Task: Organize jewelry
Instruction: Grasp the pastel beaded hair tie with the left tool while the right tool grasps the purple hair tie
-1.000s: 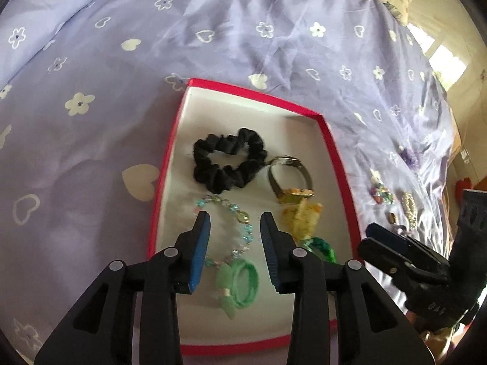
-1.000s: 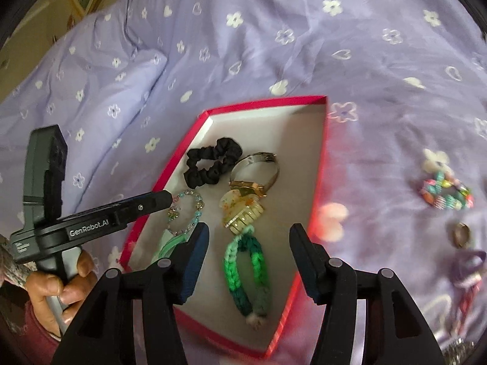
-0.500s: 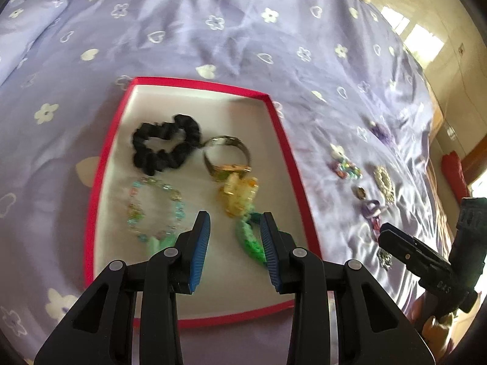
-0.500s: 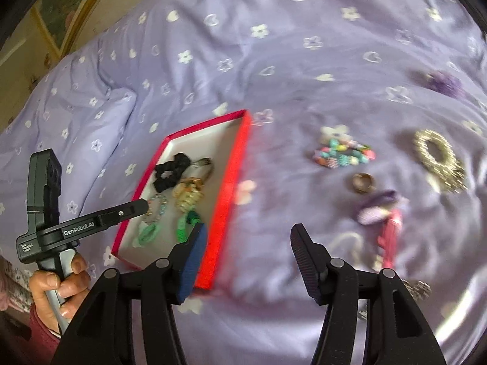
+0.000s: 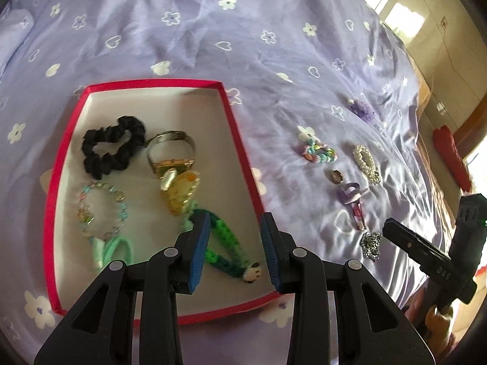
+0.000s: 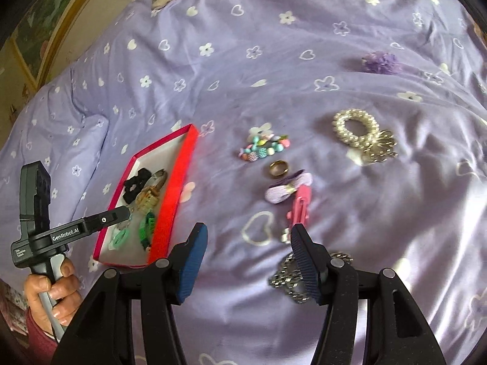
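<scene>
Both views swung rightward; left hand-held gripper [image 6: 123, 213] reads "GenRobot.AI".

"GenRobot.AI" on left hand-held gripper [image 6: 121, 214]; "DAS" on right hand-held gripper [image 5: 392, 228].

Your left wrist camera looks steeply down, close over the red box [image 5: 234, 127] on the bed [image 5: 213, 30]. Your right one faces the loose jewelry farther right; both share box and pieces.
</scene>
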`<state>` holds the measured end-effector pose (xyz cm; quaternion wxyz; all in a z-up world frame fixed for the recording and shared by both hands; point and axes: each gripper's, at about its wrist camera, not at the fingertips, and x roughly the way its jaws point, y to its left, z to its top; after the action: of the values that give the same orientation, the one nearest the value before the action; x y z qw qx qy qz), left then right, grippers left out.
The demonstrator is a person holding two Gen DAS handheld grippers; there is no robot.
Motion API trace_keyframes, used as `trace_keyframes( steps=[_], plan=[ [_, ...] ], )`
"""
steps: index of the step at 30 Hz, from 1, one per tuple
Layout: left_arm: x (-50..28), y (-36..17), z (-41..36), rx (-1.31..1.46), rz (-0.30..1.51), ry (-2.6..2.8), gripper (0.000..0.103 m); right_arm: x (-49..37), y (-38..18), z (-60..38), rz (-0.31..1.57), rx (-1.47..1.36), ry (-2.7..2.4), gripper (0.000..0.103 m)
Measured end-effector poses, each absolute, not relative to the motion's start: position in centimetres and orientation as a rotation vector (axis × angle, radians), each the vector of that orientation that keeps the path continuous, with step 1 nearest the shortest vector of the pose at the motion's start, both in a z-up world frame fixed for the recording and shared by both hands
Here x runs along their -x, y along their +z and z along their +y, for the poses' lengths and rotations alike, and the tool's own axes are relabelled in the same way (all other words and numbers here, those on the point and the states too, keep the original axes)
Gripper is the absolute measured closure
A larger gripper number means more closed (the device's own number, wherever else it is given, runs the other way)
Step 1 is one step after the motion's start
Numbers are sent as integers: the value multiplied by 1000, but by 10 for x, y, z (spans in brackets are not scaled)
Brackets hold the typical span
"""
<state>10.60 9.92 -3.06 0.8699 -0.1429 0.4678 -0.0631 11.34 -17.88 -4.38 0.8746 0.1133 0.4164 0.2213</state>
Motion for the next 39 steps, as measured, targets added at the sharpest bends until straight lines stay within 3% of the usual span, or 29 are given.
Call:
trace_keyframes(
  steps=[21, 27, 31, 37, 39],
  plan=[
    [-195, -35, 24, 132, 1020, -261, 71, -175, -66, -193, 920, -314, 399, 45],
    [-237, -52, 0, 78, 1057, -289, 71, -196, -79, -190, 970, -326, 396, 59],
    [-255, -63, -15, 57, 1075, -329, 71, -201, -85, -189, 983, -318, 411, 78],
    [-264, -75, -33, -9, 1098, -355, 72, -197, -83, -199, 964, -342, 424, 91],
    [-262, -75, -38, -31, 1101, -377, 90, -194, -82, -204, 953, -356, 422, 93]
  ],
)
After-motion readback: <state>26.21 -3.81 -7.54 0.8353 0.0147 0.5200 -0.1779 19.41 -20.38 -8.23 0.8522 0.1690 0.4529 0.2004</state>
